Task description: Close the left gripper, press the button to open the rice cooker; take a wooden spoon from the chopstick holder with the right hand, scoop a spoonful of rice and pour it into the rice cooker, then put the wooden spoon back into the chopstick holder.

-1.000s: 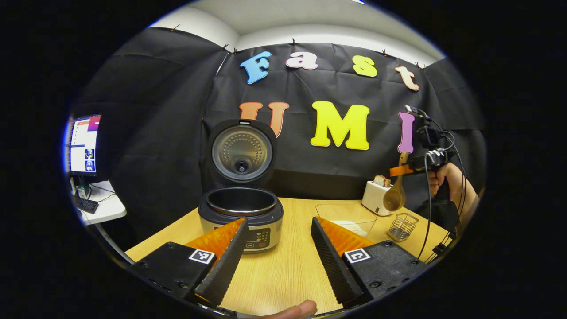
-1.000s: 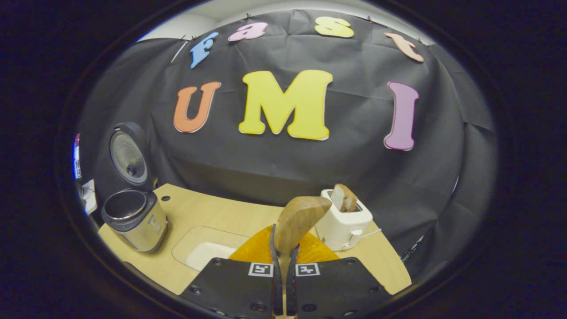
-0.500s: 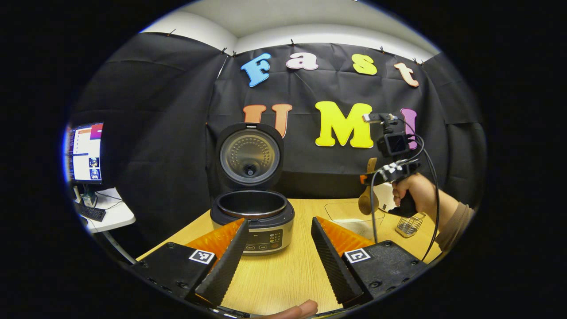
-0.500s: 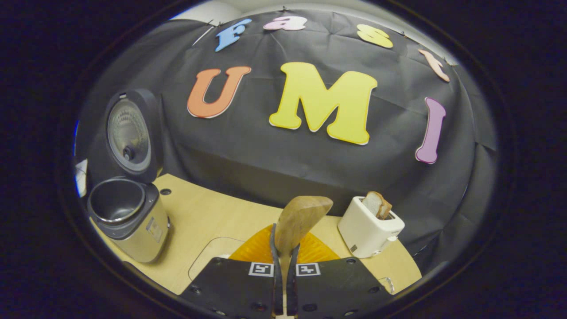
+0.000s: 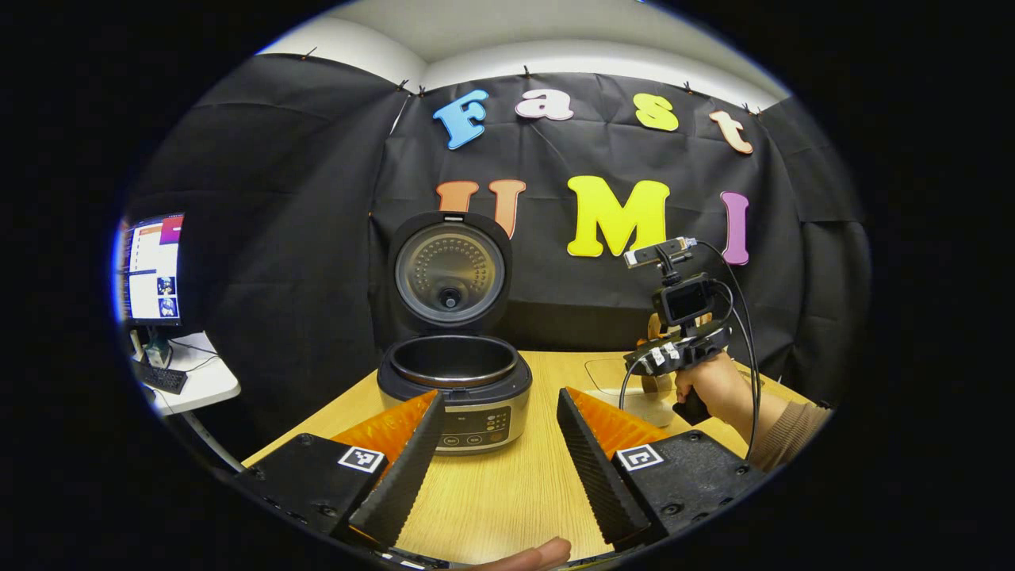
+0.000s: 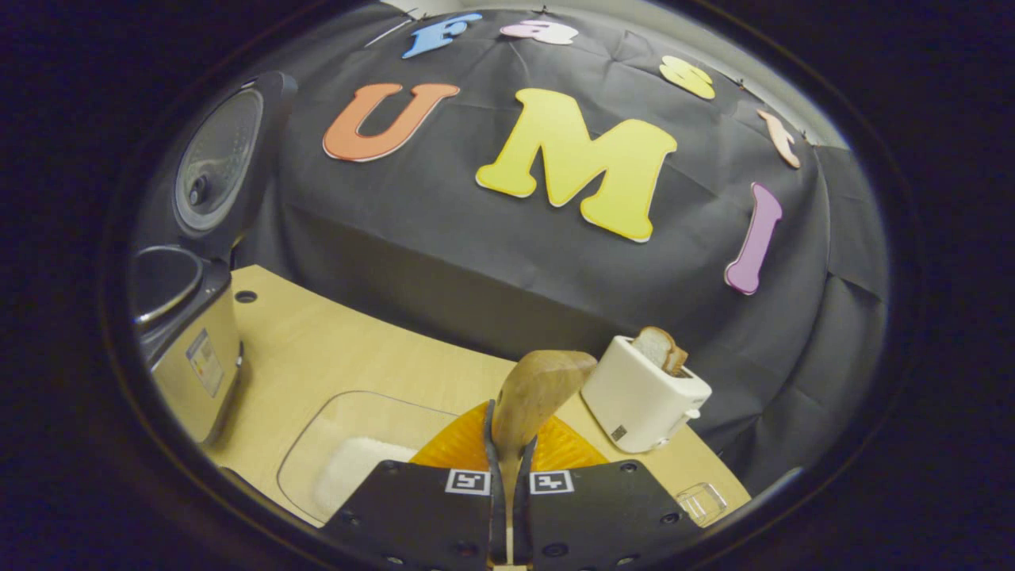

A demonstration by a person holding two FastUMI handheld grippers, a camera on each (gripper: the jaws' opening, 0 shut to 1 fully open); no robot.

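The right gripper (image 6: 508, 468), jaws clamped on the wooden spoon (image 6: 533, 396) with its bowl pointing forward, hangs just above the rice tray (image 6: 349, 444) lying low and left, while the left gripper (image 5: 496, 452) rests with jaws apart before the opened rice cooker (image 5: 453, 388).

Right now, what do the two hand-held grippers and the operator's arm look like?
The left hand-held gripper has two long ridged wedge fingers on black blocks, each bearing a square black-and-white marker. The right hand-held gripper carries the same two markers; in the left gripper view it has a small camera on top, a stick-like module above and black cables looping down. The forearm behind the hand wears a brown sleeve.
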